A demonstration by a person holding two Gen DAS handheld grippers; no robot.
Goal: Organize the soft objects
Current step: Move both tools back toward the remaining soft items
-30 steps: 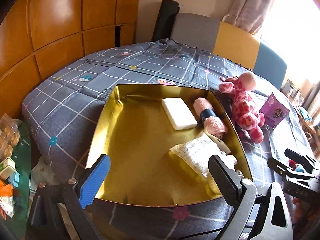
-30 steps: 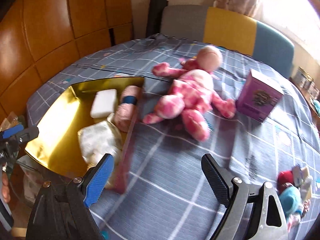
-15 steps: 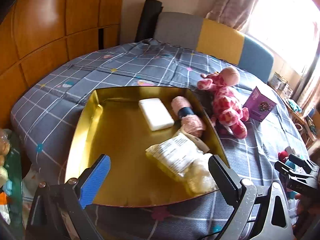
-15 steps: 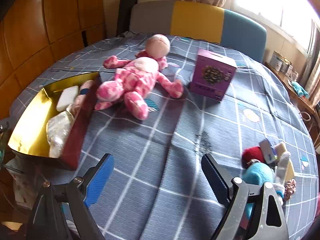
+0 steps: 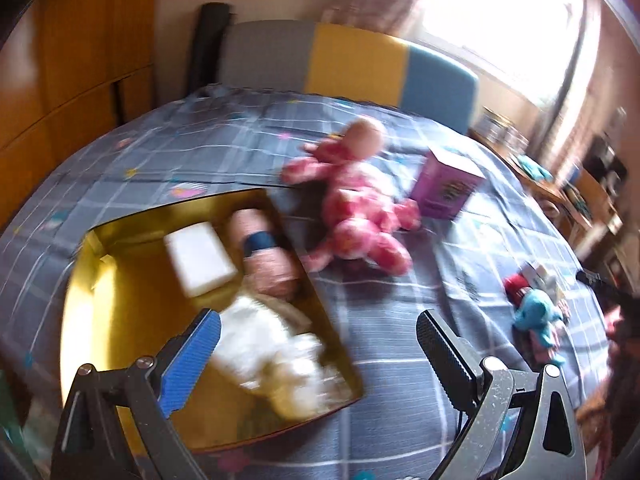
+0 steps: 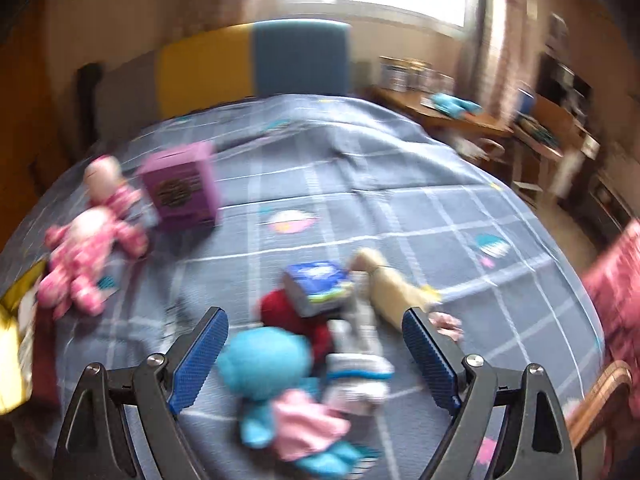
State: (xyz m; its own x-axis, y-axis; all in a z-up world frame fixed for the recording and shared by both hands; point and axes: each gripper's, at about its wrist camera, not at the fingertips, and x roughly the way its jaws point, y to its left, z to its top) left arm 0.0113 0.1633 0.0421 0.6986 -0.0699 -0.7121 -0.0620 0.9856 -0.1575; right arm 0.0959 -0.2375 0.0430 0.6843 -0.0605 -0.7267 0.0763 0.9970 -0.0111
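Plush blue doll (fuzzy, round-headed) between wide ribbed tongs

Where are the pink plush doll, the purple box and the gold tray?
pink plush doll (image 5: 356, 208), left wrist view, on its belly.
purple box (image 6: 180, 188), right wrist view, on its front face.
gold tray (image 5: 120, 304), left wrist view, on its bare floor.
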